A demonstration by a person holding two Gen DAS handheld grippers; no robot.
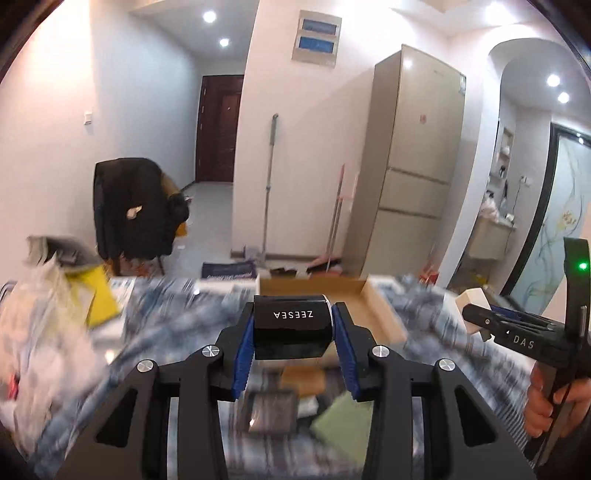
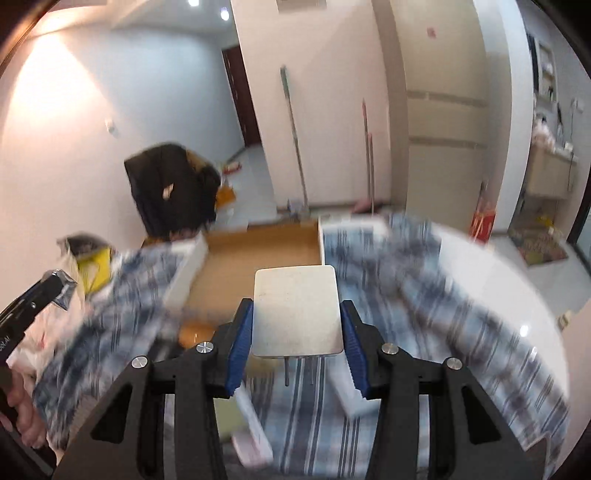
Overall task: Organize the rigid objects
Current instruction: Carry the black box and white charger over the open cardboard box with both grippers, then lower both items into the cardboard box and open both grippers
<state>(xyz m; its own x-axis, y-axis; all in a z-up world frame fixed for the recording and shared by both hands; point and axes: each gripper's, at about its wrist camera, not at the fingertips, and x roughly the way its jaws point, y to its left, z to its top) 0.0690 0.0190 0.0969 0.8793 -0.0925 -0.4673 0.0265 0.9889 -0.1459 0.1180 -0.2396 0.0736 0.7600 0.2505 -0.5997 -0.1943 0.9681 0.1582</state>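
Both fisheye views are bright, lit by round recessed ceiling spotlights (image 1: pixel 209 16) that blow out to white and throw a warm glare patch on the pale left wall (image 2: pixel 48 74). Straight walls bow toward the dark circular vignette at the corners. The blue-and-white striped tablecloth (image 1: pixel 177 321) is heavily motion-smeared in both, while the background room stays fairly sharp. A small highlight glints on the glossy white tabletop (image 2: pixel 524 329).
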